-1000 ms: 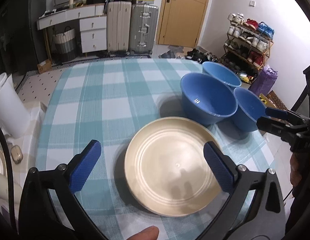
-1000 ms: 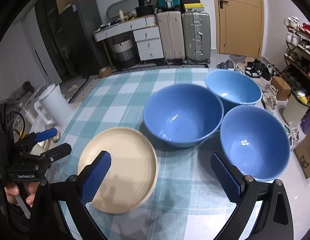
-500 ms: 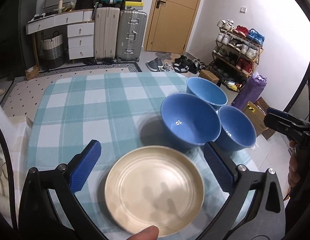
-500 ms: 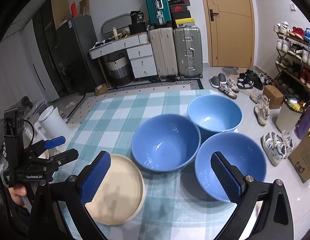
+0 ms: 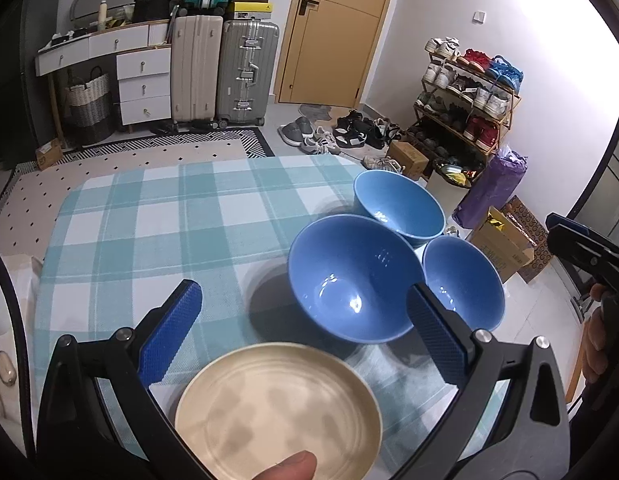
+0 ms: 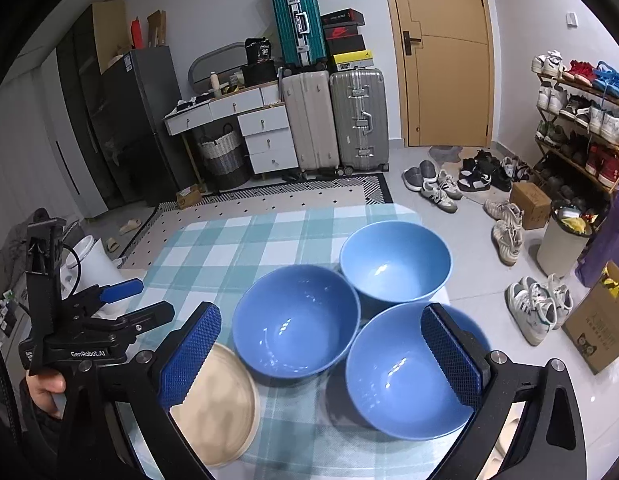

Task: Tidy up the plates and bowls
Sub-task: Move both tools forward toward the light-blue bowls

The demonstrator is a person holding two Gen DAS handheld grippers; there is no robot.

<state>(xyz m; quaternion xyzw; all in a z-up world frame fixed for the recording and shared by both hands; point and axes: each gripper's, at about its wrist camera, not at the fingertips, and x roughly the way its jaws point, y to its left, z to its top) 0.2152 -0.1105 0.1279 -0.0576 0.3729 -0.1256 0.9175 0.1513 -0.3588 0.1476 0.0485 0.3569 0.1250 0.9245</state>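
Observation:
A cream plate (image 5: 277, 408) lies at the near edge of the checked table; it also shows in the right wrist view (image 6: 221, 404). Three blue bowls stand in a cluster on the right: a middle bowl (image 5: 351, 278) (image 6: 295, 320), a far bowl (image 5: 399, 208) (image 6: 395, 266) and a near right bowl (image 5: 463, 282) (image 6: 405, 368). My left gripper (image 5: 305, 332) is open and empty, held above the plate and the middle bowl. My right gripper (image 6: 321, 356) is open and empty, above the near right bowl. The left gripper also shows in the right wrist view (image 6: 121, 304).
The table has a teal and white checked cloth (image 5: 157, 216). Beyond it are suitcases (image 5: 245, 72), a white drawer unit (image 5: 141, 84), a door (image 5: 333, 32), a shoe rack (image 5: 469, 96), loose shoes and cardboard boxes (image 5: 505, 244) on the floor.
Both grippers have pulled back and risen, so the plate and bowls look smaller and lower in both views. The plate and bowls have not moved. Both grippers stay open.

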